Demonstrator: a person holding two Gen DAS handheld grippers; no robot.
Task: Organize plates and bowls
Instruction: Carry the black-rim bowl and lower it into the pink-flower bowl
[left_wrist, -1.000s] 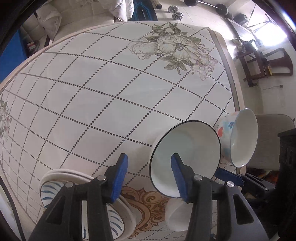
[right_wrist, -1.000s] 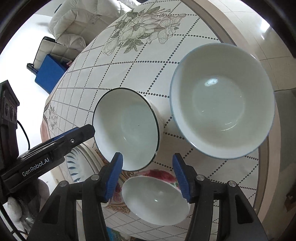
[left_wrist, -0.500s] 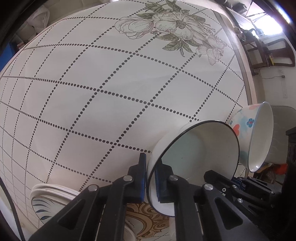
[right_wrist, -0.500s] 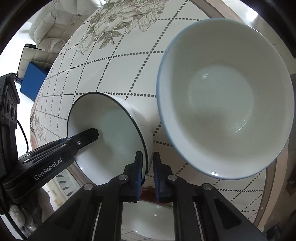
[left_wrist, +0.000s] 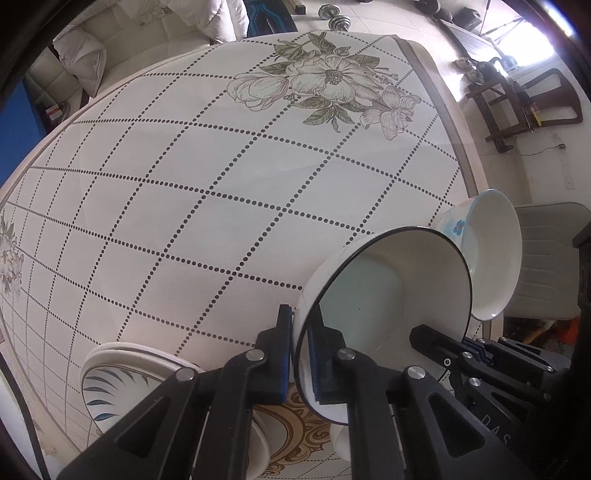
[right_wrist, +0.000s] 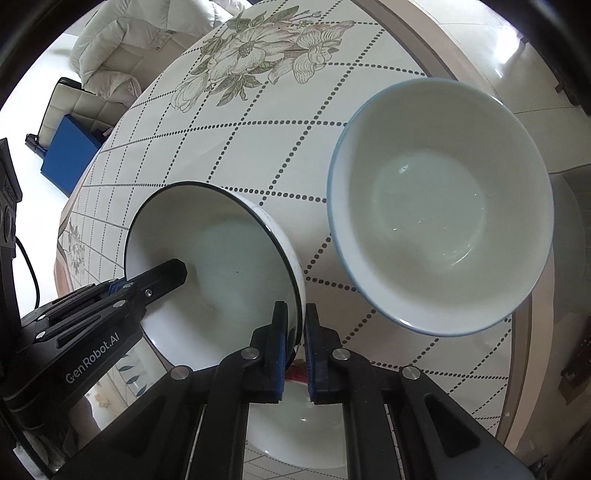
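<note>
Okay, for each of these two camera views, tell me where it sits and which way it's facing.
Left wrist: rides the left gripper, looking down on the table; its fingers pinch the black-rimmed bowl.
Right wrist: rides the right gripper, looking steeply down; its fingers pinch the same bowl's opposite rim, beside the blue-rimmed bowl.
Shared: the black-rimmed bowl, the blue-rimmed bowl, the table's flower print, and each view shows the other gripper.

Round table (left_wrist: 229, 206), cream top with a dotted diamond grid; large flower print (left_wrist: 328, 79) at its far side, gold scroll motif (left_wrist: 299, 417) at the near edge. Beyond the far edge: pale cushioned sofa (left_wrist: 110, 44), dumbbell (left_wrist: 336, 18) on tiled floor. Far right: dark wooden chair (left_wrist: 524, 107). Blue box (right_wrist: 72, 147) on the floor at left.
</note>
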